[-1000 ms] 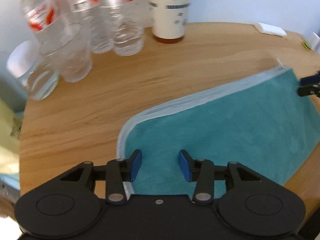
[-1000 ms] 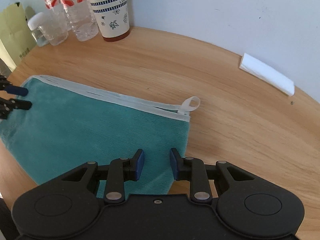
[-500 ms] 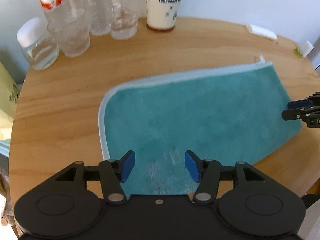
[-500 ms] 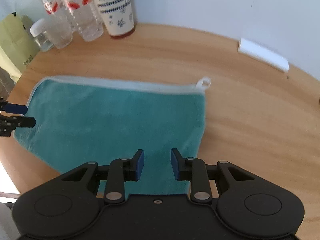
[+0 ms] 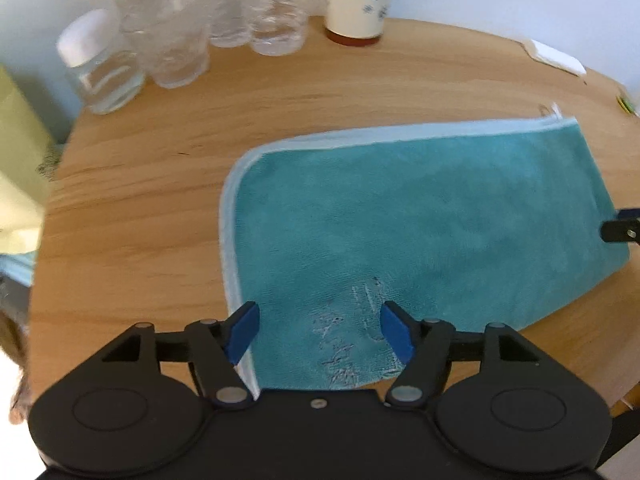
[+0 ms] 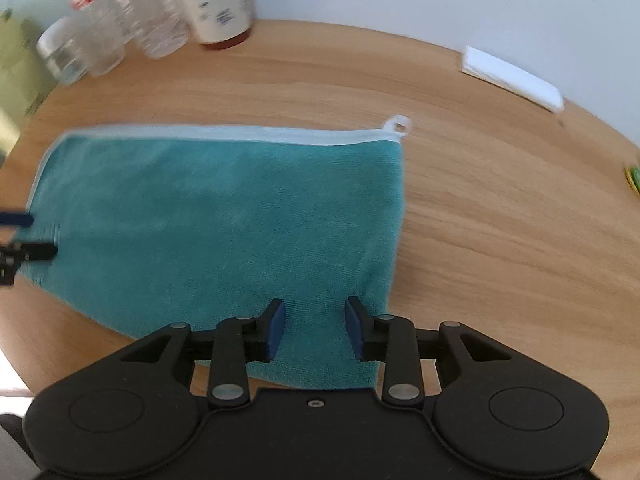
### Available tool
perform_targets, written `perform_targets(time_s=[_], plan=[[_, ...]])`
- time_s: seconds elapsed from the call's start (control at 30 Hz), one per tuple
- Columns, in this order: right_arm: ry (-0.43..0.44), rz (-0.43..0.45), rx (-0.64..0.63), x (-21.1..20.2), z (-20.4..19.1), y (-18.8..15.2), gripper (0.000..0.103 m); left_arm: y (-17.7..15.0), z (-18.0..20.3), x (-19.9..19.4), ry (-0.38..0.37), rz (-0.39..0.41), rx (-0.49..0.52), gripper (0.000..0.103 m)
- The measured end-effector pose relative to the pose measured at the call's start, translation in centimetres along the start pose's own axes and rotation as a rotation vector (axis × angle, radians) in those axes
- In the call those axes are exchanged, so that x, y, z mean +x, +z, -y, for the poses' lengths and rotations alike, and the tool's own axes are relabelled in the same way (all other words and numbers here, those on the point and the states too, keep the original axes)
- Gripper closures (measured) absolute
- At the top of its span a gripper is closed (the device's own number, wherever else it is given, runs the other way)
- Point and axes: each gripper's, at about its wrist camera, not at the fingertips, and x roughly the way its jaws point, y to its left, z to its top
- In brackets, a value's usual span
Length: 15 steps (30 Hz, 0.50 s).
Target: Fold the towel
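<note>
A teal towel with a pale blue border lies flat, folded once, on the round wooden table. It also shows in the right wrist view, with a white hanging loop at its far right corner. My left gripper is open and empty above the towel's near left end. My right gripper is open and empty above the towel's near right end. Each gripper's tips show at the edge of the other's view.
Several clear water bottles, a lidded glass jar and a patterned paper cup stand at the table's far left by the wall. A white folded tissue lies at the far right. A green bag hangs left of the table.
Both grippers have drawn back and risen away from the towel, so more of it shows. The left jaws have opened wider. The towel lies still.
</note>
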Motion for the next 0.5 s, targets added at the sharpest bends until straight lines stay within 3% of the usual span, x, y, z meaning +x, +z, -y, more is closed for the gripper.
perform_targets(time_s=[0.07,0.13,0.17,0.23,0.37,0.5], plan=[[0.006,0.025,0.077,-1.8,0.2,-0.1,0.051,0.1,-0.1,-1.1,0.023,0.001,-0.015,0.015],[-0.001,0.042,0.12,-3.1,0.0,-0.2,0.046,0.2,-0.4,-3.1,-0.011,0.025,-0.037,0.009],[-0.006,0.049,0.137,-3.8,-0.1,-0.3,0.04,0.2,-0.5,-3.9,-0.028,0.031,-0.043,0.001],[-0.033,0.071,0.162,-5.9,-0.9,-0.6,0.031,0.0,-0.5,-5.7,-0.076,0.053,-0.033,0.001],[-0.096,0.087,0.215,-8.8,-2.4,-1.3,0.025,-0.9,-0.5,-8.4,-0.122,0.078,-0.023,0.001],[-0.089,0.094,0.227,-11.0,-4.3,-2.4,0.011,-1.8,-0.6,-9.9,-0.085,0.063,-0.025,0.0]])
